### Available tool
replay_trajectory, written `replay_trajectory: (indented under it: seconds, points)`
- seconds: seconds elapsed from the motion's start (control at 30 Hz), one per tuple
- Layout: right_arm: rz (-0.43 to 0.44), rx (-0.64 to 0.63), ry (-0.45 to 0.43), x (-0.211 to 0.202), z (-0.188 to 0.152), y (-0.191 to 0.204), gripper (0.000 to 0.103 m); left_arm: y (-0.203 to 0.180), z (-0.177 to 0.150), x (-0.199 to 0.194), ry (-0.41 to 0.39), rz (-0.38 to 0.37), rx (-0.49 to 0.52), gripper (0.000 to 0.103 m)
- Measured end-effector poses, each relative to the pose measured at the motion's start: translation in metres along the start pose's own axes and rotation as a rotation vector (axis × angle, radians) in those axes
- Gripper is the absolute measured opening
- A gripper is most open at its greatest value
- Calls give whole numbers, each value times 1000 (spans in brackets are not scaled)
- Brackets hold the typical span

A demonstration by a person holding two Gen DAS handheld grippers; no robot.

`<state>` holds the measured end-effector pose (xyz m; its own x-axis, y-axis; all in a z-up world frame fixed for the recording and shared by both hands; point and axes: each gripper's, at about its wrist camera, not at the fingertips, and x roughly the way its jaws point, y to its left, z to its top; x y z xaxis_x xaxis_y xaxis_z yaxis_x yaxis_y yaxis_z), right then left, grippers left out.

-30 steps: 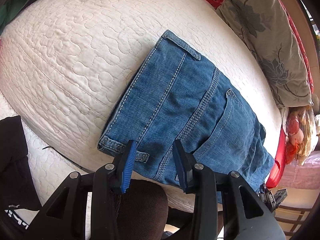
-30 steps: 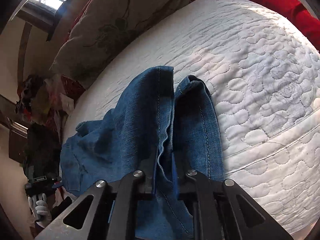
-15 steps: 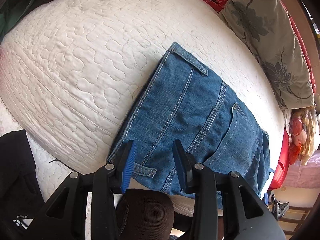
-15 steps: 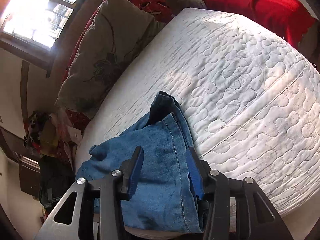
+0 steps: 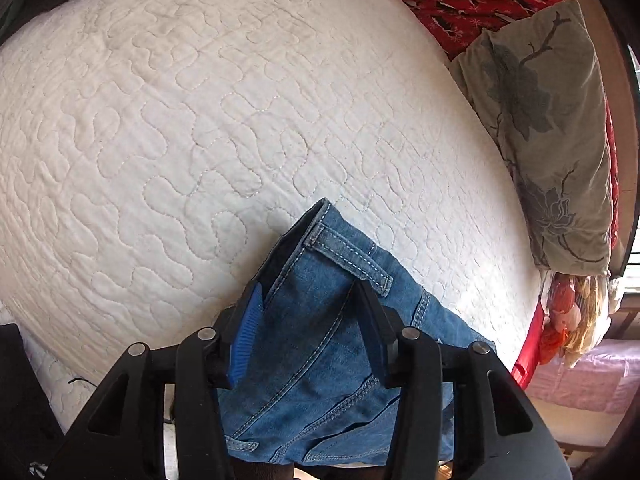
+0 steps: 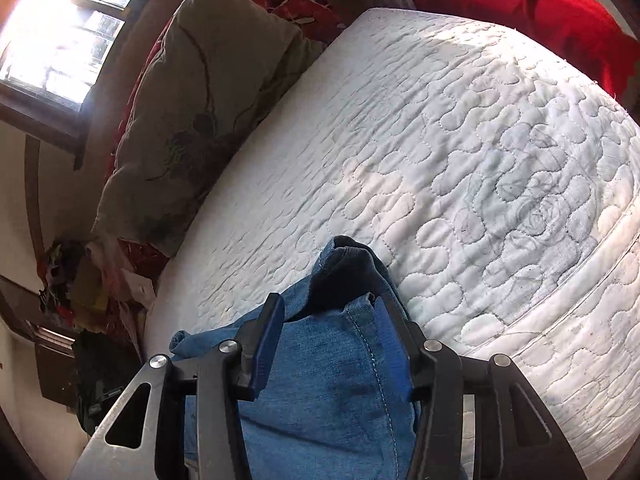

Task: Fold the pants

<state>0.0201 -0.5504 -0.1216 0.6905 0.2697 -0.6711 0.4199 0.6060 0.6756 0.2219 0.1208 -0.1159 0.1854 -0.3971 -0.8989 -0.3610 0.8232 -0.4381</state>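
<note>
Both grippers have slid over the folded jeans (image 5: 320,360) at the bed's (image 5: 200,120) near edge. Left gripper (image 5: 312,320) fingers have just been opening, denim between them unpressed; right gripper (image 6: 332,344) fingers, parted, straddle the jeans too.

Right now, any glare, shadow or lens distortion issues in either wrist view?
Right wrist: window blown out top left, sun patch and soft shadows across the quilt. Left wrist: even light, no glare, jeans sharp. Both: strong fisheye bulge bends the quilt, dark vignette at the corners.
</note>
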Motion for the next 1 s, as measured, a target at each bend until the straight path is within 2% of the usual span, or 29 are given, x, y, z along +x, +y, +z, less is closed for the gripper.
replay_trajectory:
  seconds: [0.07,0.17,0.2,0.23,0.27,0.37,0.4,0.43,0.5,0.53,0.6,0.67,0.73,0.8,0.93,1.0]
  points:
    - [-9,-20,5,5,3,7,50,-6,5,7,4,15,9,46]
    - [-93,-46,29,23,11,14,51,-15,10,14,-1,46,33,46]
    - [-118,-50,46,31,14,15,47,-15,9,13,-3,48,33,46]
    - [-122,-75,61,38,18,20,21,-15,10,13,-7,47,30,45]
    - [-112,-96,79,44,23,24,2,-15,11,12,-8,49,30,45]
    - [-108,-35,17,48,43,26,1,-15,13,15,-7,71,44,45]
    - [-131,-9,4,50,50,24,2,-17,14,16,-9,79,49,45]
    - [-162,5,-13,48,55,24,8,-18,14,16,-11,83,52,45]
    - [-166,-50,-53,39,58,37,7,-19,14,14,-20,82,64,45]
    - [-141,-101,-58,34,57,48,8,-20,12,14,-22,85,75,45]
    - [-30,-206,35,38,48,75,13,-21,11,15,-25,89,90,46]
    - [12,-337,150,54,26,112,28,-21,10,14,-34,90,99,46]
    - [64,-457,249,77,1,148,33,-21,9,15,-40,89,96,46]
    - [91,-553,321,102,-23,180,33,-20,8,14,-45,84,91,46]
    - [66,-741,432,150,-70,230,33,-17,5,10,-37,74,100,46]
    - [-19,-862,420,166,-88,246,34,-17,4,9,-38,73,110,46]
